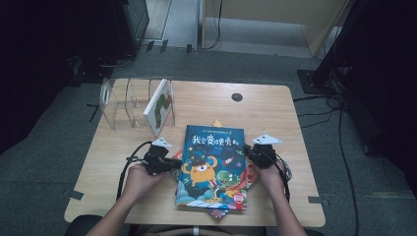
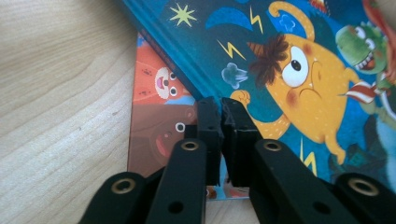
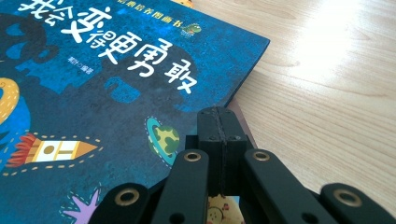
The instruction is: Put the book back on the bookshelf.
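1. Blue picture book point(image 1: 212, 164) lies cover-up on a stack of other books point(image 1: 216, 212), near edge of the wooden table point(image 1: 275, 113).
2. Left gripper point(image 1: 173, 164): jaws pressed together at the book's left edge, a sliver of cover possibly nipped; not certain.
3. Right gripper point(image 1: 247, 153): jaws pressed together at the right edge, nothing visibly between them.
4. Step judged: securing both edges for a lift.
5. Next move calls for a firm pinch on each side, then carrying the book to the clear rack point(image 1: 125, 101), where one book point(image 1: 160, 105) stands.
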Motion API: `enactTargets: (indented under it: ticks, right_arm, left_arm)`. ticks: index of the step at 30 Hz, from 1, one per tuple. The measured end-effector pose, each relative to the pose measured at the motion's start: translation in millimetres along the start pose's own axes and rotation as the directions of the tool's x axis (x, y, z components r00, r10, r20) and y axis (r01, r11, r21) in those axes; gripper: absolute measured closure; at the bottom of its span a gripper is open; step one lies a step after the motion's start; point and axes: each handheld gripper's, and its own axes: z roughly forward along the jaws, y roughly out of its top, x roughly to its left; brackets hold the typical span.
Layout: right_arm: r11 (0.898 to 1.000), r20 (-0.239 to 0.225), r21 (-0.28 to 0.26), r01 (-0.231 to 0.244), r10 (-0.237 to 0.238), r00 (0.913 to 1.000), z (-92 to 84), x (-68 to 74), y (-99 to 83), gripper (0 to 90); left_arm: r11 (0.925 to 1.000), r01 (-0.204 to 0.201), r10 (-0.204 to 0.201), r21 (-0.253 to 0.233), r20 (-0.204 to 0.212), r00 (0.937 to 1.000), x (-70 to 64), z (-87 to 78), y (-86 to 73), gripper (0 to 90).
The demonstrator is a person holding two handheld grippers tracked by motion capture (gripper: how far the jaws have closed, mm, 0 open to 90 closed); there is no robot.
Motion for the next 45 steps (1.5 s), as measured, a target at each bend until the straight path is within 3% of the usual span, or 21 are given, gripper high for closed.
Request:
enactTargets:
  ticks: [6,13,16,22,30,38,41,45]
  right_arm:
    - [1.000,-0.007,-0.008,-0.005,0.005,1.0000,6.3,0.3,4.5,90.0]
    - [1.000,-0.003,-0.006,0.014,-0.014,0.9999,16.5,3.7,13.8,90.0]
    - [1.000,-0.011,-0.020,0.019,-0.019,0.9998,20.7,4.3,15.4,90.0]
    - [1.000,-0.011,-0.004,0.001,-0.001,0.9999,26.3,5.1,22.7,90.0]
    - [1.000,0.019,-0.005,0.028,-0.028,0.9994,34.1,9.1,29.4,90.0]
    - [1.000,0.017,-0.016,-0.001,0.001,0.9999,36.7,4.5,30.4,90.0]
    - [1.000,0.018,-0.016,-0.014,0.015,0.9997,37.2,2.5,31.1,90.0]
    - [1.000,0.029,-0.021,-0.015,0.016,0.9994,37.7,2.2,31.0,90.0]
  left_arm:
    - [0.9994,0.034,-0.034,0.003,0.036,0.9988,0.2,-2.3,-5.6,90.0]
    - [0.9996,0.028,-0.028,-0.008,0.011,0.9995,-9.2,-5.3,-13.7,90.0]
    - [0.9975,0.071,-0.070,-0.008,0.021,0.9973,-9.4,-6.3,-15.4,88.7]
    - [0.9974,0.069,-0.069,-0.020,-0.004,0.9976,-15.2,-6.6,-18.1,89.0]
    - [0.9976,0.068,-0.068,-0.013,0.014,0.9976,-23.4,-5.2,-21.0,89.1]
    - [0.9992,0.038,-0.038,-0.012,0.025,0.9990,-34.9,-0.1,-20.8,88.7]
    - [0.9979,0.050,-0.049,-0.041,0.029,0.9984,-35.4,0.7,-18.2,88.8]
    - [0.9975,0.060,-0.058,-0.037,0.050,0.9970,-33.2,1.8,-15.8,88.8]
